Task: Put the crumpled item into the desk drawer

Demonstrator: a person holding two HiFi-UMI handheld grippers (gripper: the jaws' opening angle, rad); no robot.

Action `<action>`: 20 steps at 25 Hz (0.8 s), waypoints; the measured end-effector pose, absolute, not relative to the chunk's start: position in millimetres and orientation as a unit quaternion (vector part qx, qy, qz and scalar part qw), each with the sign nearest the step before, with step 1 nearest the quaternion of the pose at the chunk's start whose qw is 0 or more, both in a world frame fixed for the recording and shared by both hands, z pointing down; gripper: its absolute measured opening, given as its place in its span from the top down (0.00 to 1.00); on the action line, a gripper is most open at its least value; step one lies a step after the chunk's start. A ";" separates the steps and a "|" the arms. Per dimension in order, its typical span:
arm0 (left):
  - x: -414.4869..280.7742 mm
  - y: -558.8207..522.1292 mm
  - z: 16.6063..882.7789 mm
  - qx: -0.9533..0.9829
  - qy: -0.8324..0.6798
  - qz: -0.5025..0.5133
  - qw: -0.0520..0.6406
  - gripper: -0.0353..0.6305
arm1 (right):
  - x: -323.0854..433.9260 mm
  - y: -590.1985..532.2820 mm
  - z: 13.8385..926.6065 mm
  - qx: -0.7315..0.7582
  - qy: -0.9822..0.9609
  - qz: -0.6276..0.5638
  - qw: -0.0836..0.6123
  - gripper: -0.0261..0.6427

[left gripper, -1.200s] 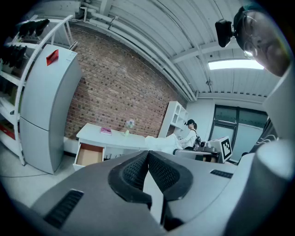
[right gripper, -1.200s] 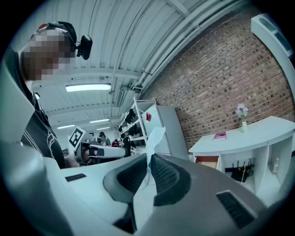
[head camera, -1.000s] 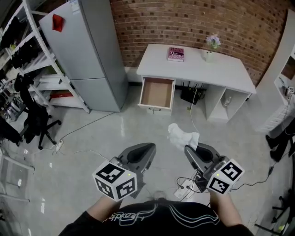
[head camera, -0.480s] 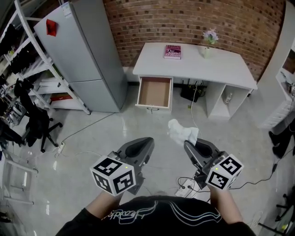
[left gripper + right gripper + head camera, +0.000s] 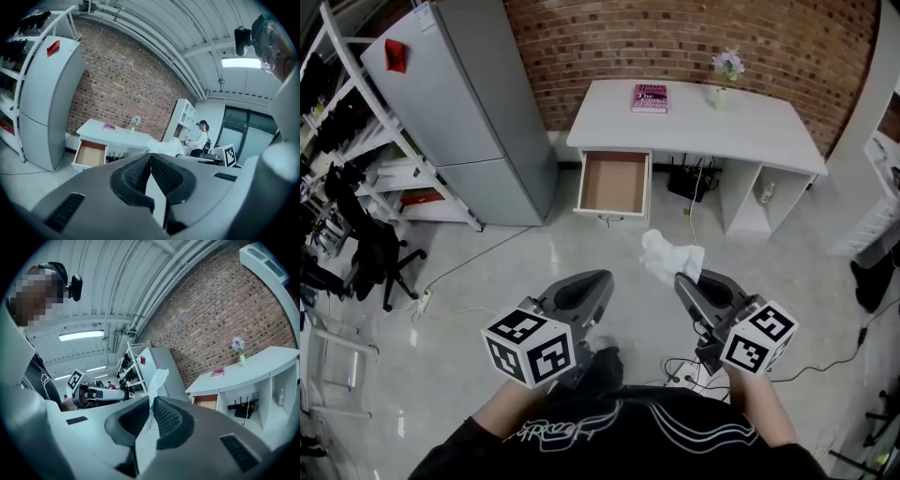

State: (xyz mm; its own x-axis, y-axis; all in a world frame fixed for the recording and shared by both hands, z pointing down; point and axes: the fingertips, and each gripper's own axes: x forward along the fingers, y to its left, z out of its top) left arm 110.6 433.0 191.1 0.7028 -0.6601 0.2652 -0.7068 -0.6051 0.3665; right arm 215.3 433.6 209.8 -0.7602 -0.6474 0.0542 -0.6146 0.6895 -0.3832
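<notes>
Wad (image 5: 672, 260), white and crumpled, hangs mid-frame in the head view. The right gripper (image 5: 686, 284) has its jaws clamped on the wad's lower edge, and that gripper's own view shows a flap standing up from between the pads. Gripping it by one edge leaves the bulk out front, probably so it can drop into the drawer (image 5: 613, 183). The drawer stands pulled open under the desk (image 5: 750, 122), upper centre. The left gripper (image 5: 600, 281), lower left, has its jaws together on nothing and seems merely carried along. Compared with a second ago, the gap between wad and drawer front has narrowed. What looks like a dark shoe (image 5: 600, 361) now shows at the bottom.
</notes>
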 end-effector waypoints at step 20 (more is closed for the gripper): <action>5.4 174.7 228.3 0.887 -0.366 0.047 0.276 0.91 | 118.2 182.3 237.0 -0.371 0.902 -0.222 0.002 0.87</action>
State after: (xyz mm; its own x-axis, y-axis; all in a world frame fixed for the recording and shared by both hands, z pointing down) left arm 5.4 174.7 228.3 0.7274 -0.6243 0.2848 -0.6757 -0.5793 0.4558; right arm 118.2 182.3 237.0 -0.7250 -0.6698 0.1604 -0.6676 0.6263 -0.4026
